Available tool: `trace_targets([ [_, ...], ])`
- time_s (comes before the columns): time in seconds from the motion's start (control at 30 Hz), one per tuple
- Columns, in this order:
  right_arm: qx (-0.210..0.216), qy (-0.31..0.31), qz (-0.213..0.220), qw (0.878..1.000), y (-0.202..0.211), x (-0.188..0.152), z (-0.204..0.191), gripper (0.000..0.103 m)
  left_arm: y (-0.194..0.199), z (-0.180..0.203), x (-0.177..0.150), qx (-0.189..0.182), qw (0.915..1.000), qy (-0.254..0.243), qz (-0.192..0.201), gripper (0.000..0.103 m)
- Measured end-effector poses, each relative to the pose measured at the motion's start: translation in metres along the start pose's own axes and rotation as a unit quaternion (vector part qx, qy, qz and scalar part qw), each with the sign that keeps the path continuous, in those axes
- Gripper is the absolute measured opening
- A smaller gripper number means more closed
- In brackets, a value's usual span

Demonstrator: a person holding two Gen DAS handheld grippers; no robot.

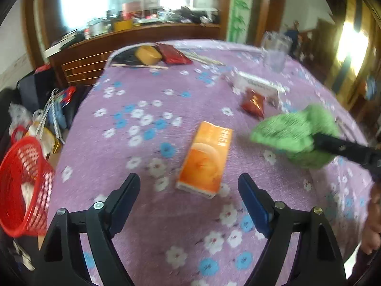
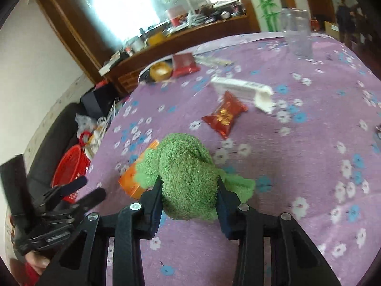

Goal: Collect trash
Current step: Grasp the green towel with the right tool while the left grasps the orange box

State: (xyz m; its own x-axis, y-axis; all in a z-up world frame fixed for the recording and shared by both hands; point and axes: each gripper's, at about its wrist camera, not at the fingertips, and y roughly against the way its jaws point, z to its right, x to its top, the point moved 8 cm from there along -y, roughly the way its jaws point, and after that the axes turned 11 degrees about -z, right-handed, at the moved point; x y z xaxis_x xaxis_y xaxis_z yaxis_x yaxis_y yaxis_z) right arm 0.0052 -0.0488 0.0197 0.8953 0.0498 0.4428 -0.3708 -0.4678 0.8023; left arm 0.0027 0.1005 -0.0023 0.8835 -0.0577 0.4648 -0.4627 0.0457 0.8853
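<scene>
An orange carton lies flat on the purple flowered tablecloth, just ahead of my left gripper, which is open with nothing between its fingers. My right gripper is shut on a fluffy green cloth, which bulges up between the fingers. In the left wrist view the green cloth hangs to the right of the carton. Past it a red foil packet and a white box lie on the table. The orange carton is partly hidden behind the cloth.
A red plastic basket hangs off the table's left edge, with cluttered bags behind it. At the far end sit a yellow bowl, a dark red packet, chopsticks and a clear glass. A wooden counter stands beyond.
</scene>
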Motion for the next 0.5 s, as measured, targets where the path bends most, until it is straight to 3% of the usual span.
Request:
trace_targets([
  [0.17, -0.023, -0.011, 0.034, 0.999, 0.020, -0.002, 0.015, 0.043, -0.031, 0.012, 0.010, 0.037, 0.9989, -0.021, -0.019, 0.084],
  [0.33, -0.034, -0.009, 0.039, 0.999, 0.026, -0.015, 0.021, 0.043, -0.049, 0.017, 0.016, 0.043, 0.9984, -0.025, -0.027, 0.081],
  [0.43, -0.035, -0.012, 0.038, 0.999, 0.024, -0.018, 0.024, 0.043, -0.057, 0.018, 0.017, 0.035, 0.9987, -0.018, -0.033, 0.059],
  [0.5, -0.036, -0.012, 0.037, 0.999, 0.023, -0.020, 0.024, 0.043, -0.061, 0.017, 0.016, 0.028, 0.9989, -0.010, -0.036, 0.054],
])
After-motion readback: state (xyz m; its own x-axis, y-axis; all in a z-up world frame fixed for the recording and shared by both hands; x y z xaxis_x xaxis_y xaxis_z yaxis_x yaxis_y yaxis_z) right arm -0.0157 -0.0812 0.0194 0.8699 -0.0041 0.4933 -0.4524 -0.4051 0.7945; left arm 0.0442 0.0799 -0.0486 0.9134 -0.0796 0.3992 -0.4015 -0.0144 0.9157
